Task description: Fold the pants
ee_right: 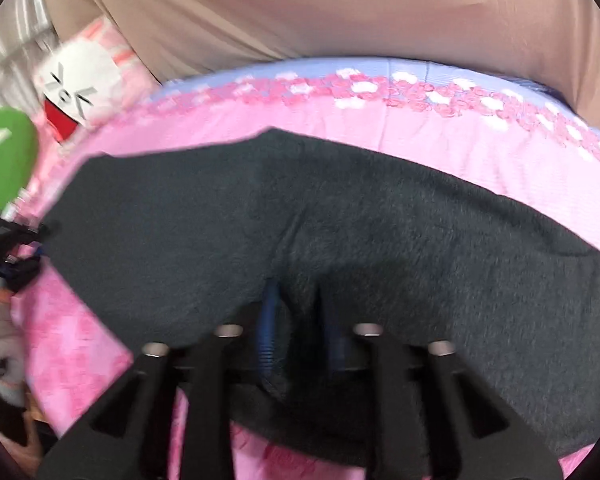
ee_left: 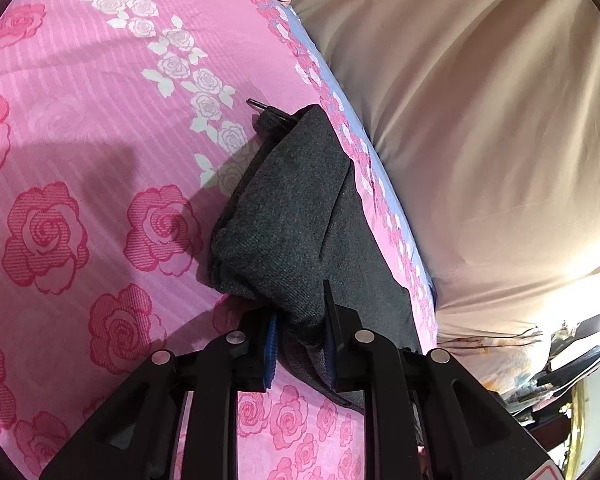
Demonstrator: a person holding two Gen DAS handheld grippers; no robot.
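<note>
On the bed, over a pink rose-printed bedsheet point(ee_left: 100, 128), lie the dark grey pants point(ee_left: 300, 216), folded into a long band that runs beside the sheet's flowered border and the beige curtain point(ee_left: 480, 120) hanging past it. The left claw point(ee_left: 302, 344) is pinching a bunched end of the pants between its blue pads, the cloth swelling out just ahead of the fingers. From the right wrist view the pants point(ee_right: 380, 240) stretch broadly across the sheet, and the right claw point(ee_right: 300, 336) sits at their near edge with its jaws partly spread; dark cloth lies between them, but the blur hides whether the pads press on it. Beyond the pants' left end rests a pink pillow with a cartoon face point(ee_right: 80, 92).
</note>
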